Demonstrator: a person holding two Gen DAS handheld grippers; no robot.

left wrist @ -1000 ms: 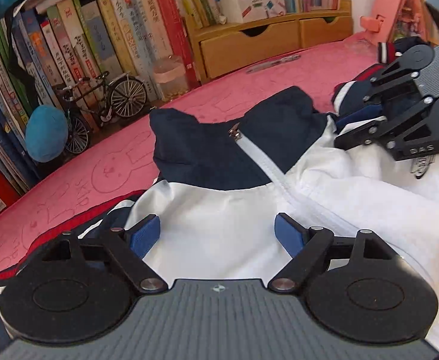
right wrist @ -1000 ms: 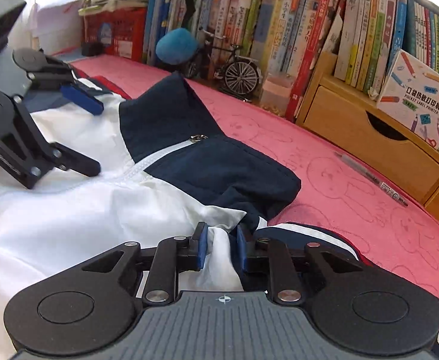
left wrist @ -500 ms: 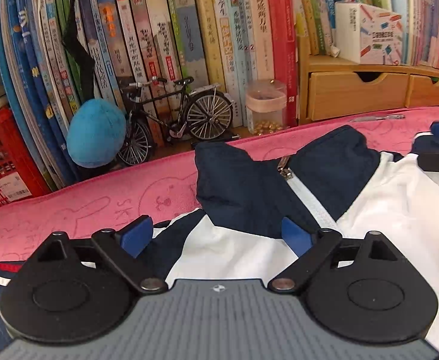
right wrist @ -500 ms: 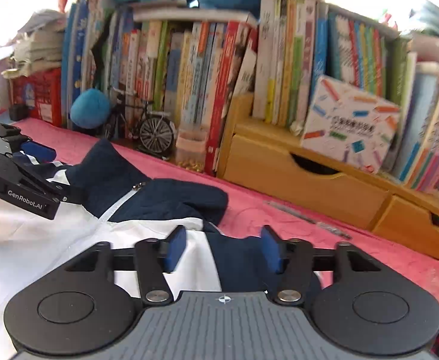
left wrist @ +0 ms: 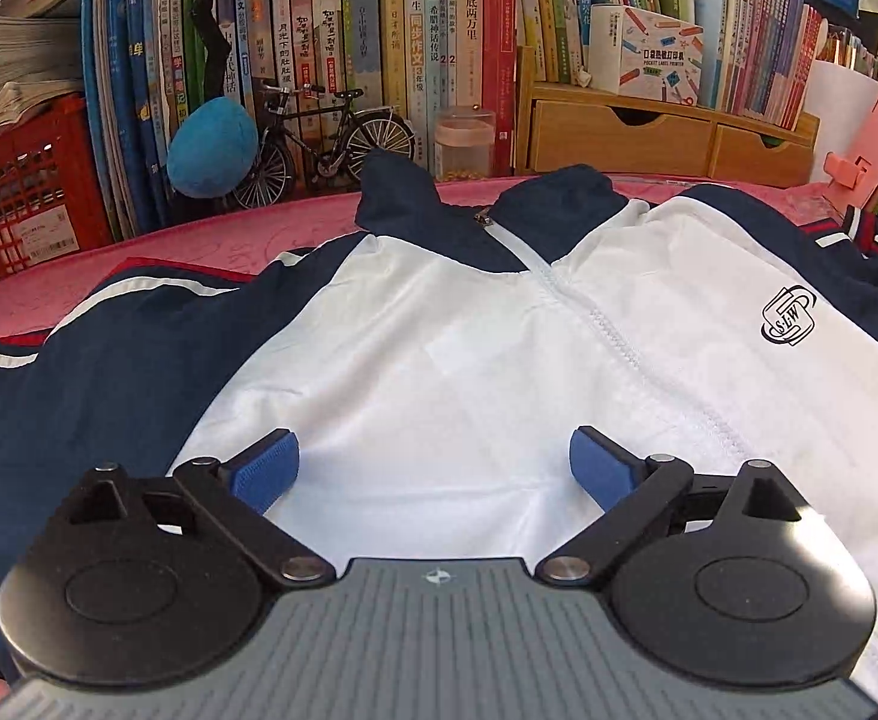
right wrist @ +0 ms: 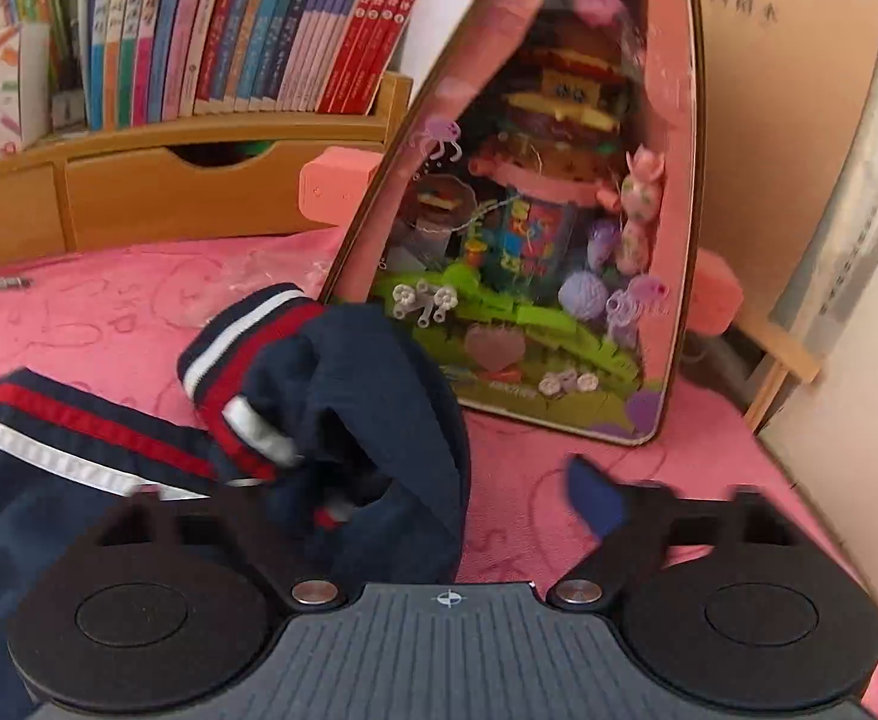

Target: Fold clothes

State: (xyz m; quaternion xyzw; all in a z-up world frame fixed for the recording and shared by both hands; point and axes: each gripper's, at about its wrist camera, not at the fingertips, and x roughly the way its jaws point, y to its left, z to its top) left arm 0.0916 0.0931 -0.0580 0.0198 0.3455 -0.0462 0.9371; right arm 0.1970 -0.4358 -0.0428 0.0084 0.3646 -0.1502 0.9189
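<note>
Over on the right end of the bench, the right gripper has swung well away from the jacket's shoulder, where it was pinching cloth a second ago, and now sits at the bunched cuff of the sleeve, just in front of a pink case. Its fingers look spread: the one I can see stands out wide and is smeared by motion, so I would call the cuff caught between them but not yet pinched. The left gripper has squared up to the chest of the jacket, its fingers opening further, released, with only white cloth lying below them and nothing held. The jacket lies face up and zipped, collar toward the books, both sleeves thrown outward. To me that means the spreading is about finished and the sleeve fold is next, starting from that cuff. Hard to judge: the right gripper's other finger is buried under the sleeve, so real contact there is a guess. The jacket's hem is cut off behind the left gripper's body, and its left sleeve runs out of view.
</note>
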